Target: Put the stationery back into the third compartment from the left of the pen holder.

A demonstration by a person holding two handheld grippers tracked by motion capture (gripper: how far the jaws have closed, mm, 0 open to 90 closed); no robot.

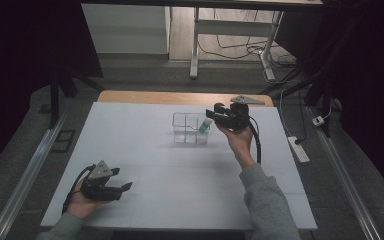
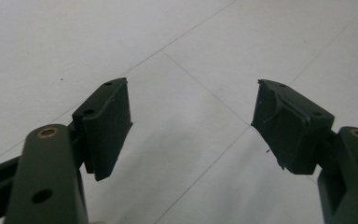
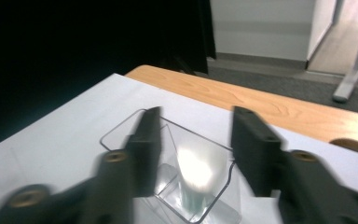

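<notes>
Right gripper [image 1: 211, 118] over the clear square plastic container [image 1: 190, 128], jaws apart around a white-and-teal tube [image 1: 204, 125] standing inside; left gripper [image 1: 125, 187] well nearer, jaws apart, empty

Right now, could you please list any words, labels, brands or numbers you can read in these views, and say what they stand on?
None can be read.
The tube in the clear box is too small in the high view and too blurred in the right gripper view to show any print.
The table bears no writing.
</notes>
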